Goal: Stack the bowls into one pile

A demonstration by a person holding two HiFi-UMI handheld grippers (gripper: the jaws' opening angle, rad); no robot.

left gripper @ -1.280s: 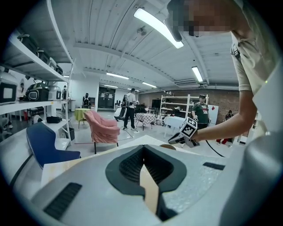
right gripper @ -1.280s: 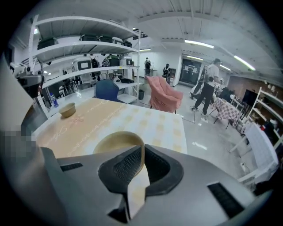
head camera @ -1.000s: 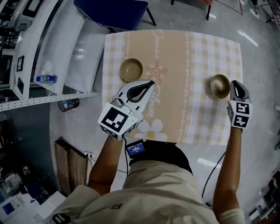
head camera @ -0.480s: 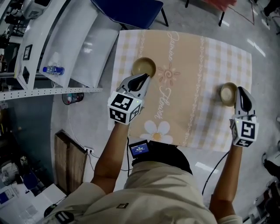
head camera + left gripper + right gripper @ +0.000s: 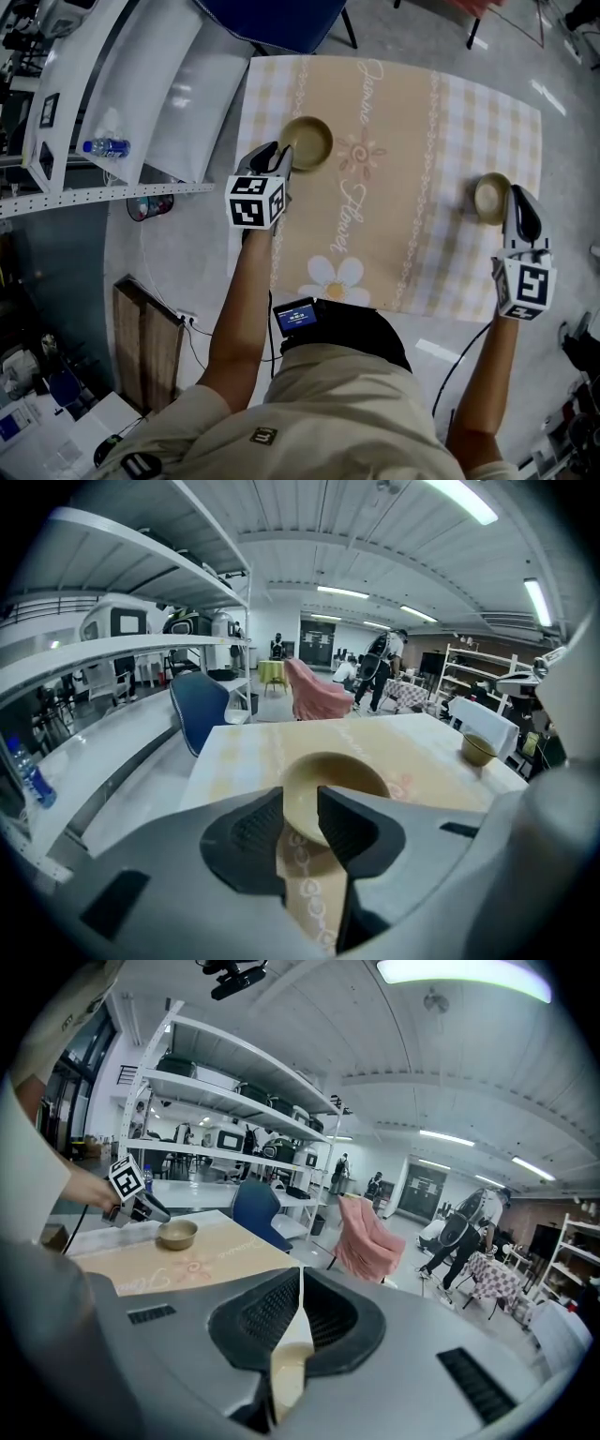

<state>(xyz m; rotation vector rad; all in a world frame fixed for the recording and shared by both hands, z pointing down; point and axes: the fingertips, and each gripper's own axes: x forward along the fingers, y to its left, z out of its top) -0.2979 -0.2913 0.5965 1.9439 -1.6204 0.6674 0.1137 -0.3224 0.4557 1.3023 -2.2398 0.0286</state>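
Two tan bowls sit on a beige checked tablecloth (image 5: 403, 141). In the head view the wider bowl (image 5: 307, 143) is at the table's left edge and the smaller bowl (image 5: 489, 197) at the right. My left gripper (image 5: 281, 157) is at the wider bowl's near-left rim. In the left gripper view that bowl (image 5: 349, 772) has its rim in the gap of my left gripper (image 5: 300, 822), whose jaws stand apart. My right gripper (image 5: 515, 202) is at the small bowl's right rim. The right gripper view shows my right gripper (image 5: 298, 1326) shut on that bowl's thin wall (image 5: 292, 1349).
A blue chair (image 5: 281, 19) stands behind the table's far edge. White shelving (image 5: 122, 103) with a water bottle (image 5: 105, 147) runs along the left. A small screen (image 5: 293, 317) hangs at the person's waist. The far bowl (image 5: 176, 1234) and left gripper show in the right gripper view.
My left gripper has moved forward and left, from the table's near side up to the wider bowl's rim. The right gripper stays at the small bowl.
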